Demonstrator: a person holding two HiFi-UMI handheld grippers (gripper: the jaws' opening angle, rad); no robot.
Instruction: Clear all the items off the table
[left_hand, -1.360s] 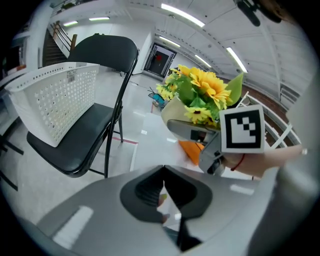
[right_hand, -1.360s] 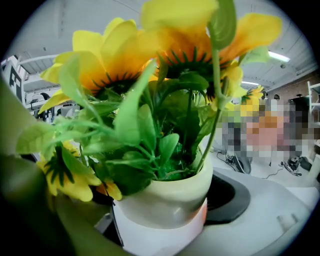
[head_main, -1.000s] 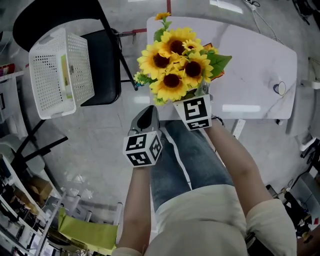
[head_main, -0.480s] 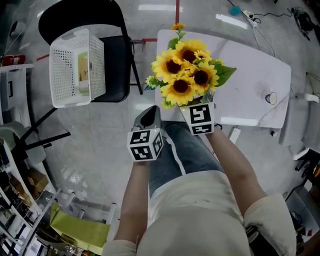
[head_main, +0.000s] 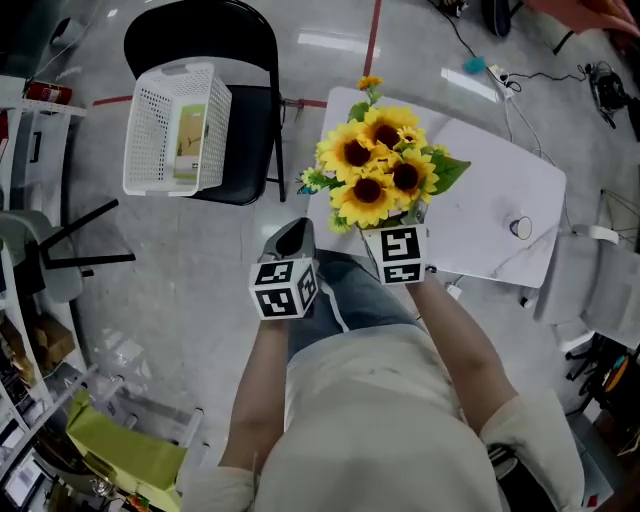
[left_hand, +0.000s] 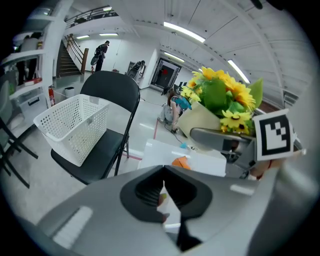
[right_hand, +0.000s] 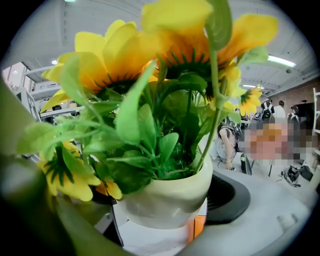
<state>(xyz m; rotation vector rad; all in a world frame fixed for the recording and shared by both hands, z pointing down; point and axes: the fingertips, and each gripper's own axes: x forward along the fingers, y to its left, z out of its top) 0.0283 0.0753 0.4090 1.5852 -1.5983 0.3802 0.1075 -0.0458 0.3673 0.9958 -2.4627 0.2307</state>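
both lifted higher: right hand-held gripper (head_main: 399, 232) clamps the sunflower pot (right_hand: 170, 192), left hand-held gripper (head_main: 291, 238) closed.

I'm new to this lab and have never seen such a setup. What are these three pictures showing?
A person holds a two-jaw tool in each hand; the marker cubes are part of them. One picture looks down from a camera on the head; the other two come from cameras riding on the tools. The right tool grips a pot of sunflowers. The left tool is shut and empty. On the white table lie a small round object and something orange. A white basket sits on a black chair beside it.
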